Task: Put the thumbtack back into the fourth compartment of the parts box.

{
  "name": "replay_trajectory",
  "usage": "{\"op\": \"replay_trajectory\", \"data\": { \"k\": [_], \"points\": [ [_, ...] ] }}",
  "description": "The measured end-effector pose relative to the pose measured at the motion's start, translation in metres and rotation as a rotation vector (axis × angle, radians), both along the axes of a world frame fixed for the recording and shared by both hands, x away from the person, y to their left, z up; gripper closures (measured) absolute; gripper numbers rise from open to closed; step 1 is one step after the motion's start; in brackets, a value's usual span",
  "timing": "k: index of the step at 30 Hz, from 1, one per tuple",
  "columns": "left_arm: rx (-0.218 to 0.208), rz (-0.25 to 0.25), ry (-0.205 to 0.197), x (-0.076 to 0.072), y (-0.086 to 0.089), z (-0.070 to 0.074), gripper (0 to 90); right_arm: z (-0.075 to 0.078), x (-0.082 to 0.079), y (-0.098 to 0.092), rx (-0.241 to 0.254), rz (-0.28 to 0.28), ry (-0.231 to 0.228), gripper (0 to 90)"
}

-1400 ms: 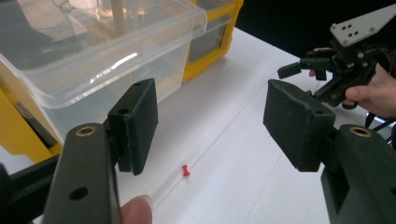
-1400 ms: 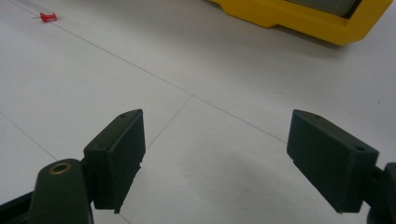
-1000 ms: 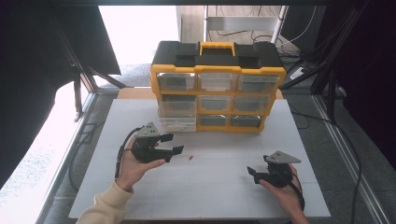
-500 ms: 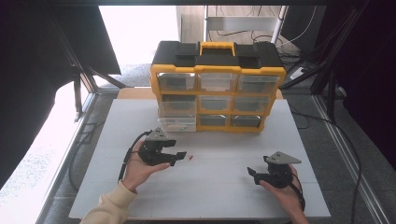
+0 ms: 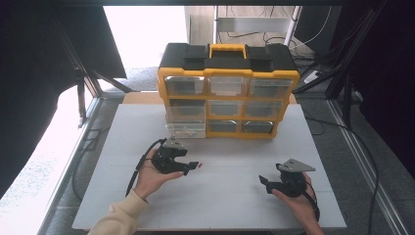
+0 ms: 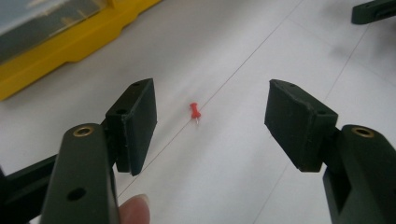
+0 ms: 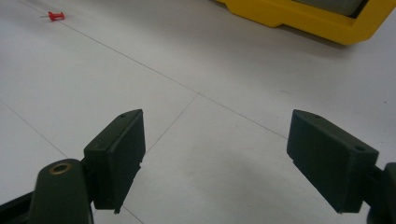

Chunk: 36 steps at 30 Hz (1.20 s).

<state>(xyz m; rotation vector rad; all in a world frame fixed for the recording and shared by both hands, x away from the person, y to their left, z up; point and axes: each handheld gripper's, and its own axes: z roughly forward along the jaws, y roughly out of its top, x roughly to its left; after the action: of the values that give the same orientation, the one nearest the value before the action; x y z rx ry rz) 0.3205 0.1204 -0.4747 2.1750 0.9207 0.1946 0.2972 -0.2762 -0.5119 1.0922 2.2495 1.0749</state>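
White table [image 5: 313, 147] on grey floor [image 5: 357, 161]; bright window [image 5: 142, 34] behind.

left gripper [image 5: 192, 166]: black body, chunky, at lower left of the high view; a grey three-cornered plate on top
left cable [image 5: 139, 166]: black, looping from the body's rear
left jaws: two dark green-black flat blocks on arms, each arm with a brass-ringed hole
sleeve [image 5: 120, 219]: cream knit, ribbed cuff, bottom left
right gripper [image 5: 264, 182]: black, at lower right, with a pale grey triangular plate
right pads [image 7: 117, 157]: matte, square-edged, small holes along the top edge
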Motion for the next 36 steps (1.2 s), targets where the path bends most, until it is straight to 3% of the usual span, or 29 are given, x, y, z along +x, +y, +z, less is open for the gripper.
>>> {"op": "replay_trajectory", "data": {
  "k": [8, 12, 21, 29, 36],
  "points": [
    [0.055, 0.002, 0.034, 0.011, -0.013, -0.014, 34.8, 0.000, 0.000, 0.000, -0.002, 0.001, 0.002, 19.8],
    [0.112, -0.010, 0.042, 0.016, -0.022, -0.022, 35.1, -0.001, 0.000, 0.001, -0.002, 0.003, 0.003, 19.8],
    [0.178, -0.014, 0.061, 0.026, -0.040, -0.039, 38.1, -0.001, 0.000, 0.001, -0.004, 0.008, 0.002, 19.9],
    [0.203, -0.010, 0.067, 0.032, -0.045, -0.049, 52.0, 0.000, 0.000, 0.001, -0.008, 0.011, -0.002, 19.8],
    [0.213, -0.011, 0.054, 0.030, -0.046, -0.048, 74.1, 0.000, -0.001, 0.002, -0.011, 0.010, -0.003, 19.9]
  ]
}}
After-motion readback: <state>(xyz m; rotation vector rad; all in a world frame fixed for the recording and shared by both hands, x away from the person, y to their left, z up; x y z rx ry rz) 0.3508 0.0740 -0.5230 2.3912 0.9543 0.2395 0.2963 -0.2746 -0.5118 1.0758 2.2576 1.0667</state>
